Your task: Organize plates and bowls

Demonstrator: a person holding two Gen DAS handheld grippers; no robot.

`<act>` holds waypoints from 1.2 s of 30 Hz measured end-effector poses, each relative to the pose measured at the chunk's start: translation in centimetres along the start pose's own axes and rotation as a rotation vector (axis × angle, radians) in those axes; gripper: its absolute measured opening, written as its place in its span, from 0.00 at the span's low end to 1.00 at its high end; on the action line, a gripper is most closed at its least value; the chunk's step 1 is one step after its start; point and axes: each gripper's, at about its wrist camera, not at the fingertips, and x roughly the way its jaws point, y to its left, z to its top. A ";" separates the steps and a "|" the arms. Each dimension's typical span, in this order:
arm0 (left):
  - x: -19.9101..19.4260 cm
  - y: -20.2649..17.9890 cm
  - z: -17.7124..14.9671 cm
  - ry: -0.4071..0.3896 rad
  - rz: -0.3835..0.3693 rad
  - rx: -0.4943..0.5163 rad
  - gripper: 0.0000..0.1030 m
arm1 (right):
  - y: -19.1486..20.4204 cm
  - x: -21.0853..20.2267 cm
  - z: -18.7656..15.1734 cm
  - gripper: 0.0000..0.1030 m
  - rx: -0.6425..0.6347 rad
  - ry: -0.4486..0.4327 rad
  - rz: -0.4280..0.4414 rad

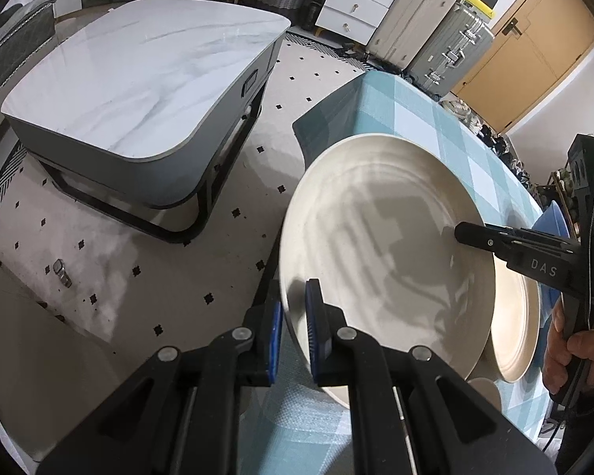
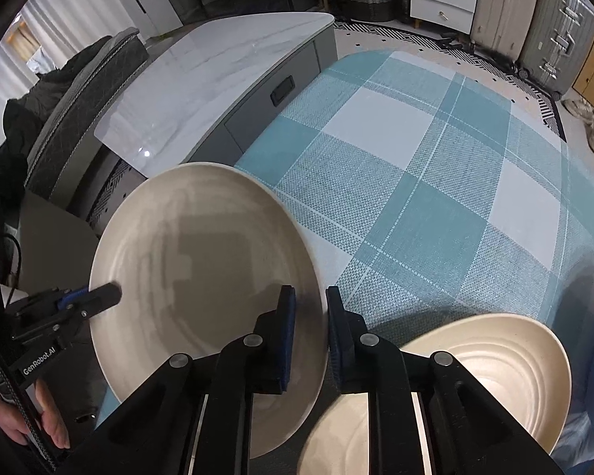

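Teal-and-white checked tablecloth (image 2: 435, 198) over table, cream ridged plate (image 2: 495, 360) resting on it

Both wrist cameras peer steeply down along their fingers, close over the checked surface (image 2: 435, 182), from opposite sides of the shared cream plate (image 1: 380, 253).

Large cream plate (image 1: 384, 245) tilted above the checked cloth, beside 1 ridged cream plate (image 2: 491, 360) (flat, lower)
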 end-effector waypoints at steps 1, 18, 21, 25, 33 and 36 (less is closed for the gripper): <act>-0.3 -0.2 0.0 -0.003 -0.001 0.004 0.08 | -0.1 -0.3 0.0 0.14 0.004 -0.001 0.002; -4.7 -3.6 -2.8 -0.025 0.014 0.054 0.08 | -0.4 -5.6 -4.1 0.14 0.012 -0.036 0.008; -5.5 -3.9 -4.3 -0.024 0.026 0.067 0.08 | -0.1 -6.3 -6.0 0.14 0.015 -0.037 0.016; -6.3 -4.5 -6.3 -0.022 0.043 0.082 0.08 | 0.4 -6.9 -8.6 0.14 0.016 -0.039 0.015; -7.8 -5.0 -9.9 -0.018 0.047 0.101 0.08 | 1.3 -8.3 -13.4 0.14 0.021 -0.054 0.016; -8.0 -5.2 -11.2 -0.015 0.065 0.124 0.09 | 1.6 -8.2 -15.2 0.14 0.027 -0.053 0.017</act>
